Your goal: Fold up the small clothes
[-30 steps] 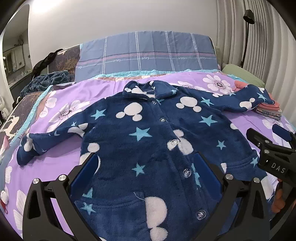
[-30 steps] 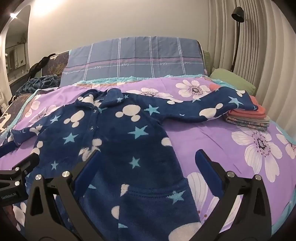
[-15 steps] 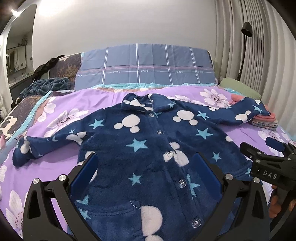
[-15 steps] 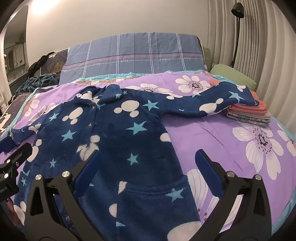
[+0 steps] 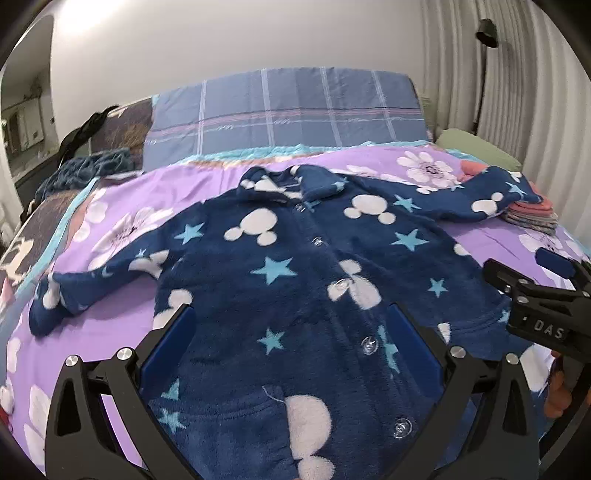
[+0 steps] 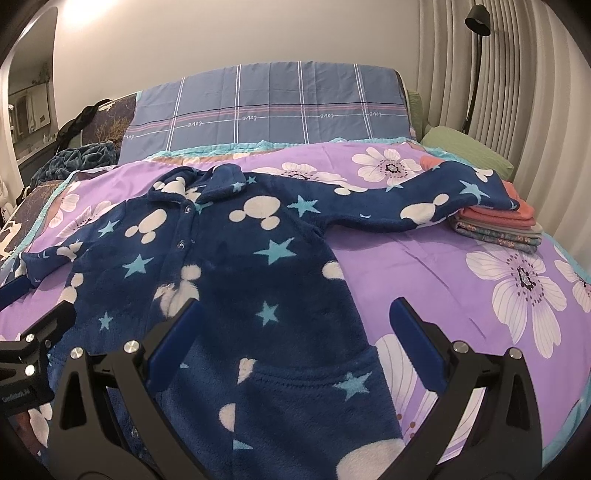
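Pale wall (image 6: 221, 33), pleated curtain (image 6: 517, 92), black lamp (image 6: 476, 18), purple bedspread (image 6: 443, 266)

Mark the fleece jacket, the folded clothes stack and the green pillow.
fleece jacket (image 5: 280, 302), left wrist view, chest panel.
folded clothes stack (image 6: 502, 230), right wrist view, side edge.
green pillow (image 6: 469, 151), right wrist view, top surface.

We note a purple floral bedspread (image 6: 461, 280) across the frame's middle and a blue plaid pillow (image 6: 269, 107) at upper centre. A green cushion (image 6: 469, 151) and black lamp (image 6: 476, 18) occupy the upper right; a dark teal blanket (image 6: 81, 157) lies at left.
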{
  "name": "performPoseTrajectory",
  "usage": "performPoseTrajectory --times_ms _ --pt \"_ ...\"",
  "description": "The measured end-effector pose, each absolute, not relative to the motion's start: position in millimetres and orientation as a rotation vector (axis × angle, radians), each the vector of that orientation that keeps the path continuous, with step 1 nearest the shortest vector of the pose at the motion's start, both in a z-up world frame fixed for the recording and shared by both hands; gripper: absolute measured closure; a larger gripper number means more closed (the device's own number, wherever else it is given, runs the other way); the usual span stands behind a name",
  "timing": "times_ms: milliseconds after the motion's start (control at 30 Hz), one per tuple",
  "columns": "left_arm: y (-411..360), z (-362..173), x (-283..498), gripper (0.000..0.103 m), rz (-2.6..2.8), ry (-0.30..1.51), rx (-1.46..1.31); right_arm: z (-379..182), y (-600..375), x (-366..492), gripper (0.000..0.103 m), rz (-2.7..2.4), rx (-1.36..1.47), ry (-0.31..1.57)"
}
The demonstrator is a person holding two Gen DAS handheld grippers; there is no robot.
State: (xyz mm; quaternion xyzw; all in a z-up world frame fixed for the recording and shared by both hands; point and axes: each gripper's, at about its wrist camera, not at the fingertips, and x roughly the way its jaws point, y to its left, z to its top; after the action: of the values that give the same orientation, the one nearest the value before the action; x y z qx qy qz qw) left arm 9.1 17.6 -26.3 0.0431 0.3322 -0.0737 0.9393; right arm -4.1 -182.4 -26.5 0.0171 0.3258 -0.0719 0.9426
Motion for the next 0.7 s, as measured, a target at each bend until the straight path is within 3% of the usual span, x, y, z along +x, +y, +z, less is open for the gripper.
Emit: performPoseTrajectory --times_ms 700 --pt "20.3 -29.4 7.3 0.001 -0.157 0.680 0.077 -32.7 -178.3 1.2 0.002 -0.135 0.038 0.703"
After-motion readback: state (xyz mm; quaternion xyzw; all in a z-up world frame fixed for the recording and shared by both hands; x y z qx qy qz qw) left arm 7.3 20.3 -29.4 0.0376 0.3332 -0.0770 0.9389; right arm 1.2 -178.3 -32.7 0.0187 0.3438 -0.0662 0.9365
